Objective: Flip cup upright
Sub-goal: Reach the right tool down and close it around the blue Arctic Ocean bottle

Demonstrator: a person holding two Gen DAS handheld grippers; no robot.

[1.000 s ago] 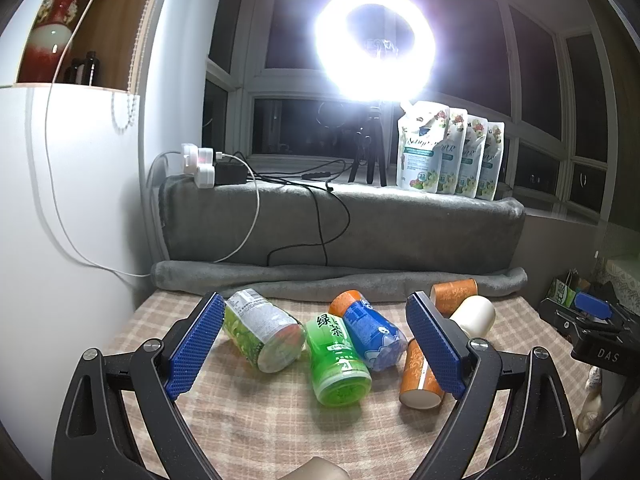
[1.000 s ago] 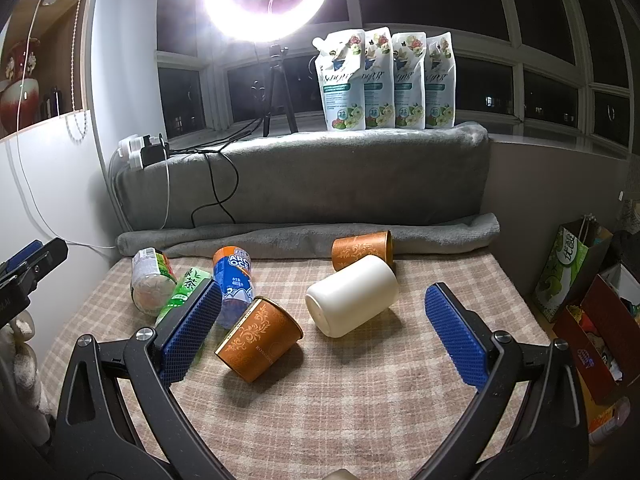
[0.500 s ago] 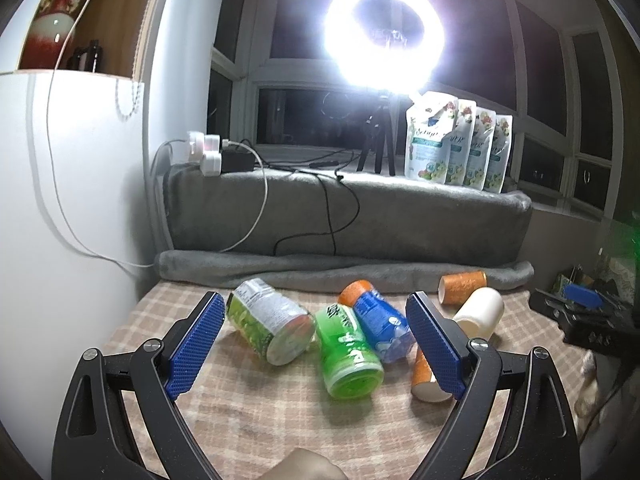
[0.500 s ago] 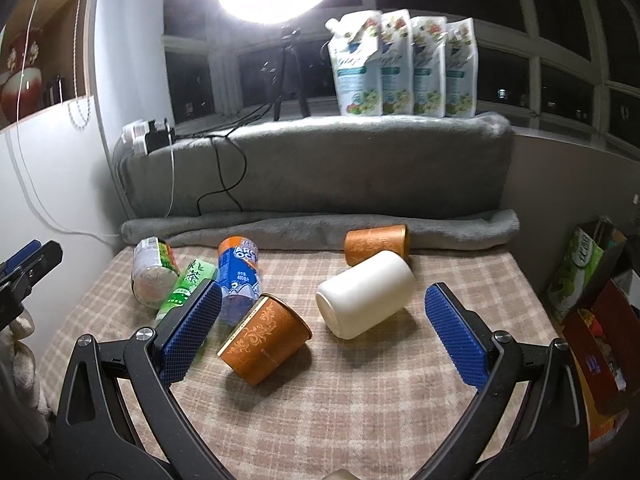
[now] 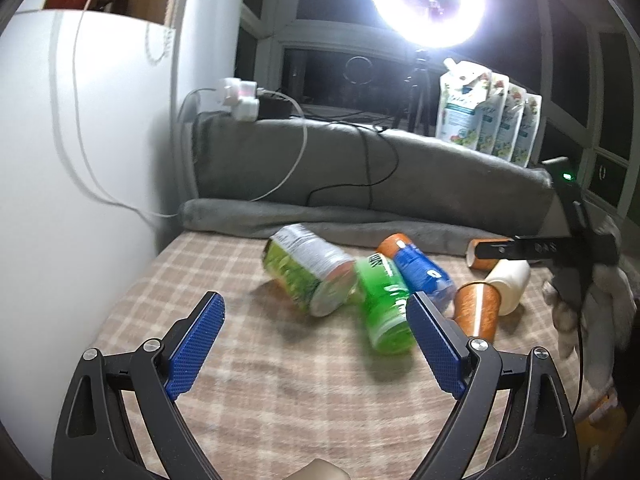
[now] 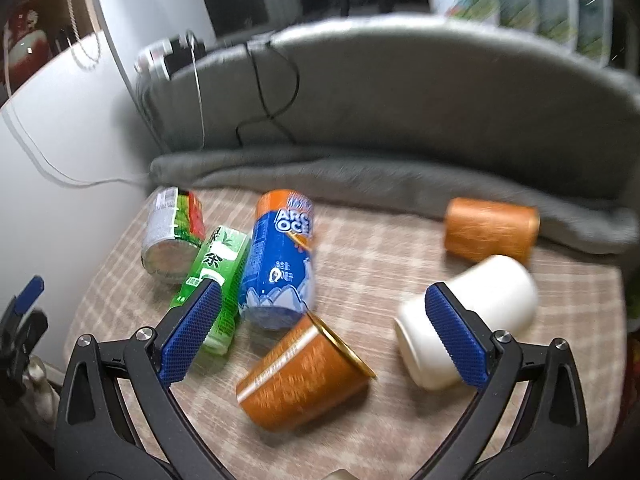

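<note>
Both grippers (image 5: 316, 344) (image 6: 324, 332) gape; orange cup (image 6: 304, 376) apparently lies sideways.

A bright ring light (image 5: 427, 2) glares at upper right before dark windows (image 5: 332, 76), above a grey padded ledge (image 5: 360, 168) and white wall (image 5: 80, 140) at left.

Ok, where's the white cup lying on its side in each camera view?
Left wrist: white cup lies far right, behind the near orange cup.
Right wrist: white cup is right of centre, partly behind the right gripper finger.
Shared landmark: blue bottle.
</note>
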